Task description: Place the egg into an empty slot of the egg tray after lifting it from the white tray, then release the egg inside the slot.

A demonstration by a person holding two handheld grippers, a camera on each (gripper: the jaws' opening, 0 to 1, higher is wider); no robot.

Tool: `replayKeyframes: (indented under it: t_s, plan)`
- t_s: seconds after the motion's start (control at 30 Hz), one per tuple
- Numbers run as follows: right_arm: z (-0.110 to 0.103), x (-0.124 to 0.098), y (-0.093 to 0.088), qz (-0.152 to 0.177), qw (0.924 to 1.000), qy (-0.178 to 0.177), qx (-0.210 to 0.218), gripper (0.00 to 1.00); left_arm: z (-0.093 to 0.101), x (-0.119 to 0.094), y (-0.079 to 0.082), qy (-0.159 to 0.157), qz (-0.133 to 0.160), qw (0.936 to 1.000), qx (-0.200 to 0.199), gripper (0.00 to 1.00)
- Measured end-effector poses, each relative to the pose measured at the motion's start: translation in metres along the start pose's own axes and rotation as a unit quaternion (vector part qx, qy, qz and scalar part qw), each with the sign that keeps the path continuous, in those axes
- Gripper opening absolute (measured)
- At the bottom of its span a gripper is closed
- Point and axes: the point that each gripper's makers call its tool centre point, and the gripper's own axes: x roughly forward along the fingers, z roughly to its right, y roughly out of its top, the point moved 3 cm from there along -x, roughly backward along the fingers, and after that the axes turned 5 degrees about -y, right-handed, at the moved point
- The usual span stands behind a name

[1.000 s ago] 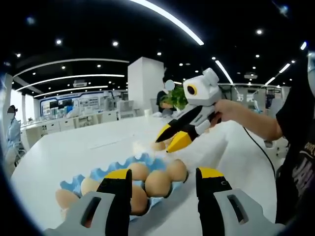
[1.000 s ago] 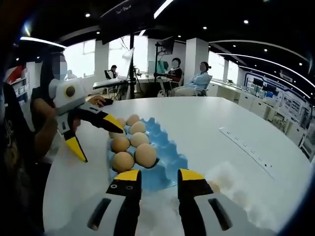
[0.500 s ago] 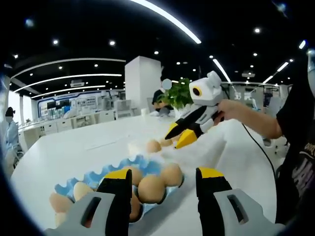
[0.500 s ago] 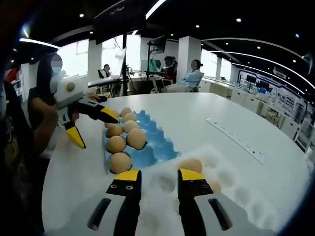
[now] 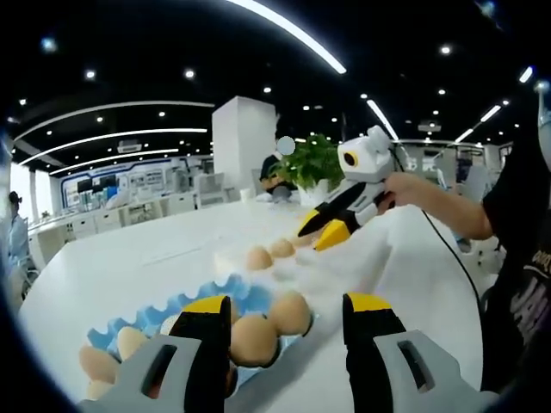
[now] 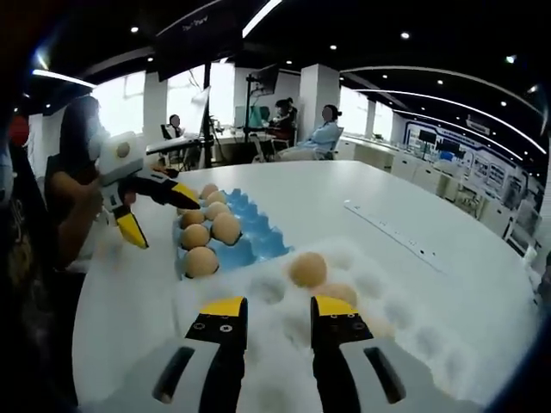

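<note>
A blue egg tray [image 5: 194, 301] [image 6: 258, 241] holds several brown eggs, and some of its slots stand bare. The white tray [image 6: 405, 323] [image 5: 344, 258] lies beside it with two eggs showing, one egg [image 6: 307, 268] [image 5: 258, 257] lying nearer the blue tray. My right gripper [image 6: 277, 308] hovers open over the white tray's near part, a short way from that egg. In the left gripper view the right gripper [image 5: 320, 230] hangs open above the white tray. My left gripper [image 5: 288, 308] [image 6: 159, 213] is open just above the blue tray's near edge. Neither holds anything.
Both trays lie on a large white round table [image 6: 362, 194]. A long white power strip [image 6: 392, 232] lies on the table beyond the white tray. The person's arm [image 5: 439, 206] reaches in from the right. A plant [image 5: 314, 162] and seated people [image 6: 323, 138] are in the background.
My right gripper has moved from over the blue tray to over the white tray, whose eggs have come into its view. The left gripper stays open by the blue tray.
</note>
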Motion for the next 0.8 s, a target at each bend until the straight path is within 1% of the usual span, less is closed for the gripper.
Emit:
replayKeyframes:
  t_s: [0.07, 0.2, 0.27, 0.47, 0.53, 0.6, 0.67, 0.8]
  plan:
    - [0.006, -0.002, -0.002, -0.001, 1.0, -0.004, 0.001, 0.3, 0.001, 0.001, 0.001, -0.002, -0.001, 1.0, 0.002, 0.53]
    - [0.008, -0.013, -0.008, -0.003, 0.9999, -0.012, 0.001, 0.3, 0.003, 0.003, 0.001, -0.003, -0.003, 1.0, 0.003, 0.53]
    - [0.014, -0.015, -0.01, -0.005, 0.9999, -0.015, 0.002, 0.3, 0.003, 0.003, 0.001, -0.003, -0.003, 1.0, 0.003, 0.53]
    - [0.016, -0.023, -0.023, -0.012, 0.9996, -0.025, 0.007, 0.3, 0.007, 0.01, 0.001, -0.011, -0.006, 0.9999, 0.003, 0.53]
    - [0.021, -0.026, -0.026, -0.013, 0.9994, -0.029, 0.01, 0.3, 0.008, 0.012, 0.0, -0.013, -0.007, 0.9999, 0.004, 0.53]
    - [0.02, -0.029, -0.028, -0.014, 0.9993, -0.032, 0.012, 0.3, 0.009, 0.014, 0.001, -0.015, -0.007, 0.9999, 0.004, 0.53]
    - [0.027, -0.031, -0.029, -0.014, 0.9992, -0.035, 0.015, 0.3, 0.009, 0.015, 0.001, -0.016, -0.008, 0.9998, 0.004, 0.53]
    - [0.031, -0.035, -0.033, -0.018, 0.9989, -0.041, 0.017, 0.3, 0.011, 0.018, 0.0, -0.019, -0.01, 0.9998, 0.005, 0.53]
